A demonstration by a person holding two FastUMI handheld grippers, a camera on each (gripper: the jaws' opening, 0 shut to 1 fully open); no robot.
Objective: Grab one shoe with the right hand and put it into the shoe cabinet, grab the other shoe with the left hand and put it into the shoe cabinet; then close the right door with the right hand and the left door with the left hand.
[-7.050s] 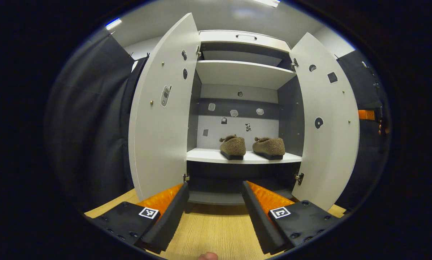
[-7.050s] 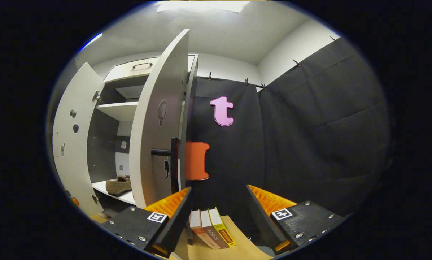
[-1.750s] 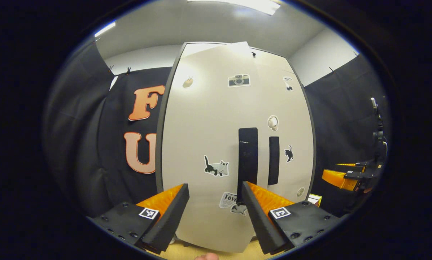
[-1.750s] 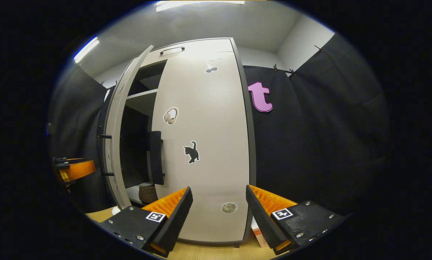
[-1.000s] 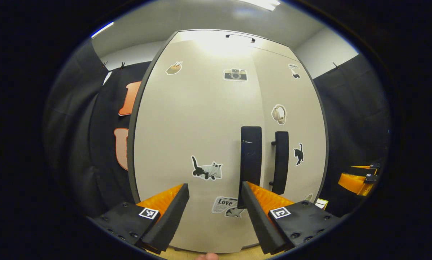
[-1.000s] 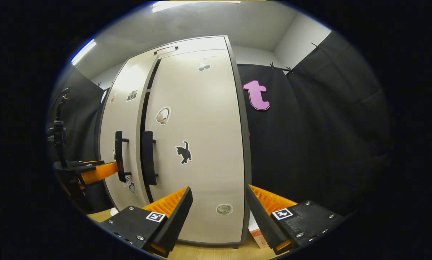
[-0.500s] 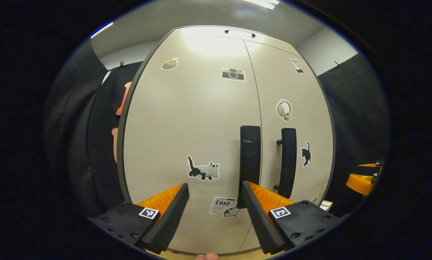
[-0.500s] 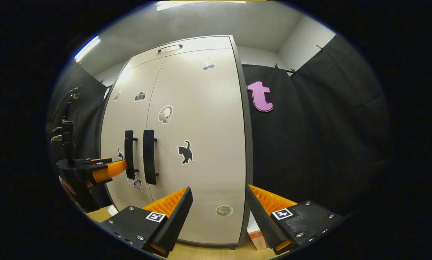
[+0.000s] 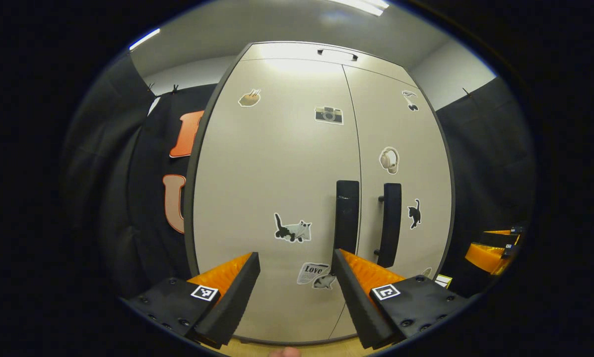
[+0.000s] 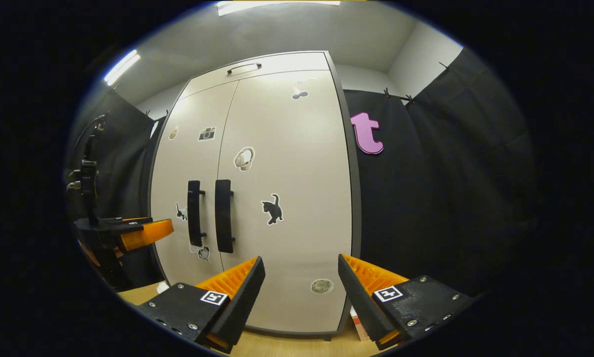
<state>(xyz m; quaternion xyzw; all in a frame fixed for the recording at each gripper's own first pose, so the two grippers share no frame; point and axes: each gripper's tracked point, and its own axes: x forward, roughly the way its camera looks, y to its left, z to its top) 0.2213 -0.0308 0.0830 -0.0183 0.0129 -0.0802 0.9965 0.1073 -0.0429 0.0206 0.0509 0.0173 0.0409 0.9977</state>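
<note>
**Both cabinet doors flush, both tongs spread and empty**

In the left gripper view the left tongs [image 9: 295,277] stand apart with nothing between the fingers, facing the shoe cabinet [image 9: 277,163] straight ahead. To their left hangs the black cloth wall [image 9: 108,188]. The left door [image 9: 272,188] lies ahead of them, shut flat against the cabinet front, its long axis upright. Its black bar handle [image 9: 347,215] runs upright too, just above the tip of the tongs' right-hand finger; I cannot tell whether they touch. Just right of the seam, the right door [image 9: 406,168] is likewise shut, with its own upright handle [image 9: 390,223] alongside the first. Stickers dot both doors (a cat [image 9: 292,231] sits ahead of the gap between the fingers). Far right, the right tongs [image 9: 493,248] show at the edge.

In the right gripper view the left tongs [image 10: 143,233] hover at far left, near the left door [image 10: 187,198] but apart from it. The right tongs [image 10: 300,280] are spread wide and hold nothing, with the right door [image 10: 297,198] ahead. The cabinet stands upright on a pale wooden worktop [image 10: 297,347]. Further right is the dark cloth [image 10: 450,198], with a white ceiling [image 10: 277,34] and lamps above. No shoe can be seen with the doors shut.
</note>
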